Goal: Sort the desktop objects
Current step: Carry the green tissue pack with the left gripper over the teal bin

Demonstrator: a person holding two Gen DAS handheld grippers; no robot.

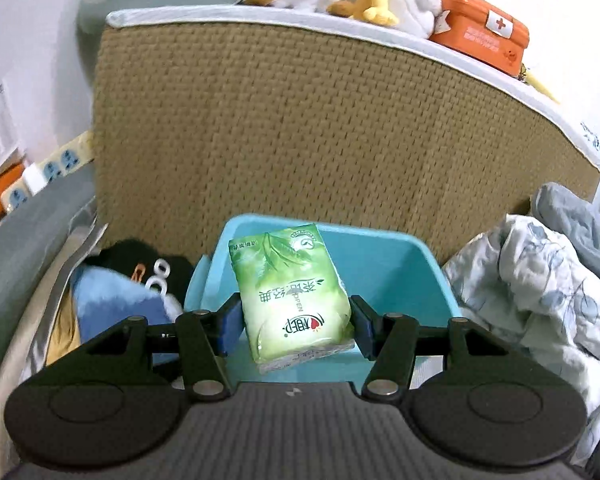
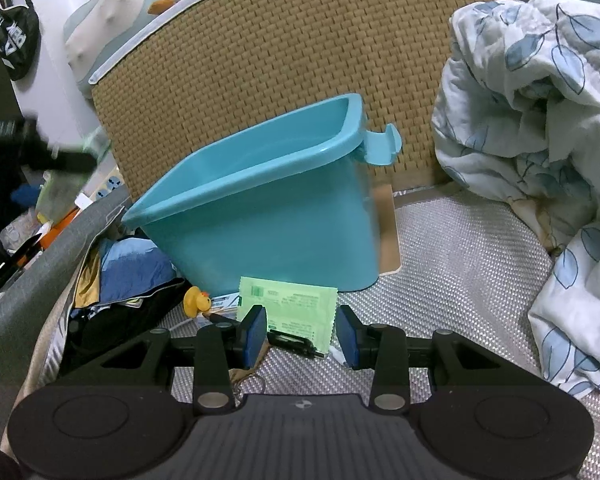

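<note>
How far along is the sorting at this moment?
Done: nothing visible yet in the blue bin, though its floor is partly hidden. In hand: the left claw grips a green tissue pack in front of the bin. Left: rubber duck, green sachet and small items by the open right claw.

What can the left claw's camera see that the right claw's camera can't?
Only the left view shows the green tissue pack clearly, clamped in the left claw, and the orange first-aid tin. Only the right view shows the little yellow duck, the flat green packet, and the right claw, open and holding nothing. Both show the blue bin and the leaf-print blanket.
</note>
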